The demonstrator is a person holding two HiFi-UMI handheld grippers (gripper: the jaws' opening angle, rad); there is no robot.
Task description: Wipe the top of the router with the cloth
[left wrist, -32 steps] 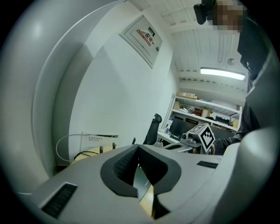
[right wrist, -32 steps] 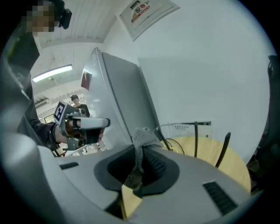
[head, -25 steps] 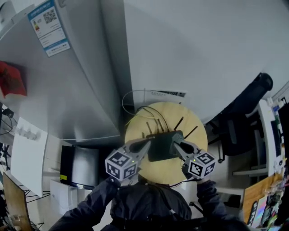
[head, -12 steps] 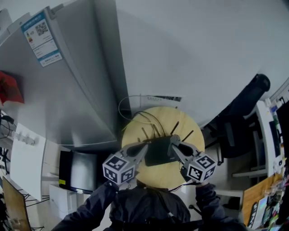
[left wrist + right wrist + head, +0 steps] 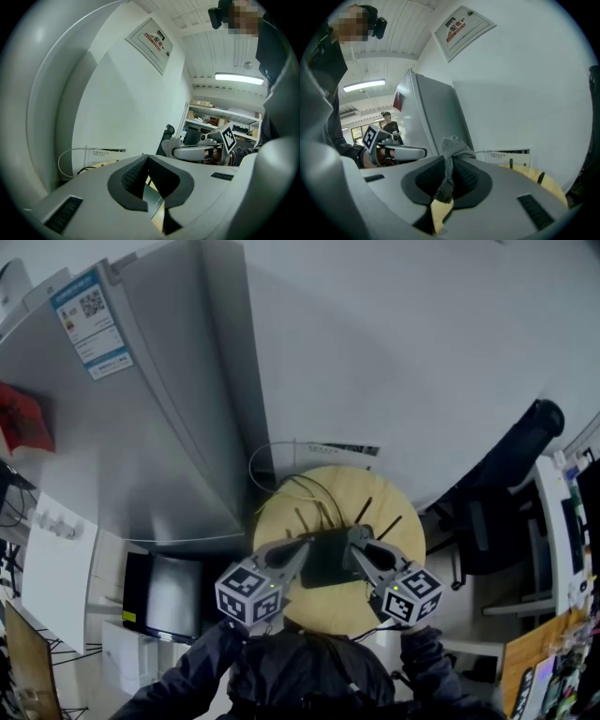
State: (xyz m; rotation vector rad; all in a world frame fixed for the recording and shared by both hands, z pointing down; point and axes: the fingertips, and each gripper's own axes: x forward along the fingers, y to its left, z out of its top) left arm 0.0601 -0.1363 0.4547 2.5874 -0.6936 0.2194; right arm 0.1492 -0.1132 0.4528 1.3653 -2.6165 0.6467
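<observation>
A black router (image 5: 328, 557) with thin upright antennas (image 5: 363, 509) lies on a small round wooden table (image 5: 323, 606) below me. My left gripper (image 5: 300, 542) reaches its left edge, and in the left gripper view the pads (image 5: 136, 173) meet with nothing between them. My right gripper (image 5: 353, 537) is over the router's right end. In the right gripper view its jaws are shut on a grey cloth (image 5: 452, 150), which sticks up in a bunch above them. The same cloth (image 5: 175, 143) shows on the right gripper in the left gripper view.
A tall grey fridge (image 5: 141, 427) stands left of the table and a white wall (image 5: 403, 352) behind it. White cables (image 5: 267, 465) loop at the table's far edge. A black office chair (image 5: 506, 484) is to the right, a dark screen (image 5: 169, 589) lower left.
The head view has shifted slightly. The right gripper's tip has drawn a little left over the router's right end, with the cloth still held. The left gripper stays at the router's left edge.
</observation>
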